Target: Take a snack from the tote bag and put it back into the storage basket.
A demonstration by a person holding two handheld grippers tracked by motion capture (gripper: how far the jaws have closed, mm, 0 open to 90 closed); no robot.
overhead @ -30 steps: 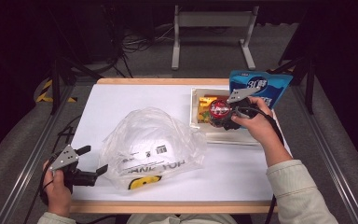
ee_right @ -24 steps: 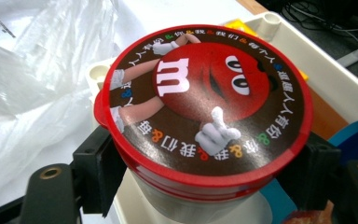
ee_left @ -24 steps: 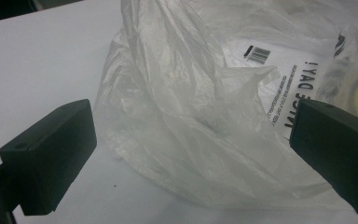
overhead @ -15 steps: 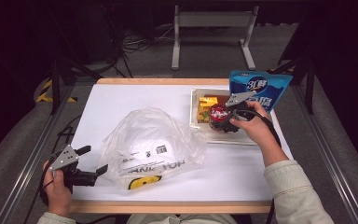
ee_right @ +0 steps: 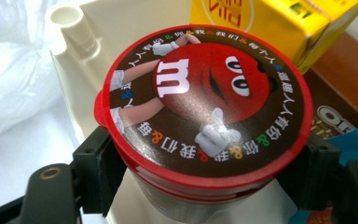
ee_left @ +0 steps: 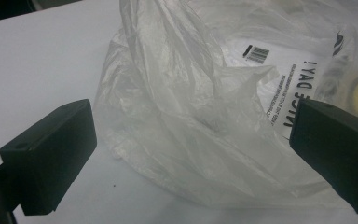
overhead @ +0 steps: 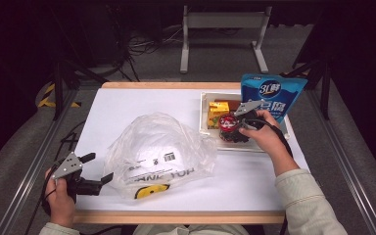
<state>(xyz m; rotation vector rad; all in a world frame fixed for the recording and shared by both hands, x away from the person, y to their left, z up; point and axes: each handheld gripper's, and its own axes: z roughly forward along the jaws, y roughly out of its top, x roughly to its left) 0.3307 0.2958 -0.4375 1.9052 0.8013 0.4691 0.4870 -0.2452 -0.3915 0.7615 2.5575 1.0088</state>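
A crumpled clear plastic bag (overhead: pixel 159 152) (ee_left: pixel 223 116) with black print lies on the white table (overhead: pixel 127 105). My left gripper (overhead: pixel 94 167) (ee_left: pixel 186 154) stands open at the bag's near left edge, jaws on either side of a fold without pressing it. My right gripper (overhead: pixel 235 128) (ee_right: pixel 205 172) is shut on a round M&M's tub (overhead: pixel 228 124) (ee_right: pixel 205 121) with a red lid, held upright over the white tray (overhead: pixel 206 128). A yellow carton (overhead: pixel 217 112) (ee_right: pixel 270 23) stands just behind the tub.
In the tray lie a brown packet (ee_right: pixel 335 93) and a tall blue pouch (overhead: pixel 270 93) leaning at its far right. A metal stand (overhead: pixel 223 29) and cables are on the floor beyond the table. Rails run along both table sides.
My right gripper has carried the tub a little nearer and lower over the tray's front. The left gripper and the bag have stayed where they were.
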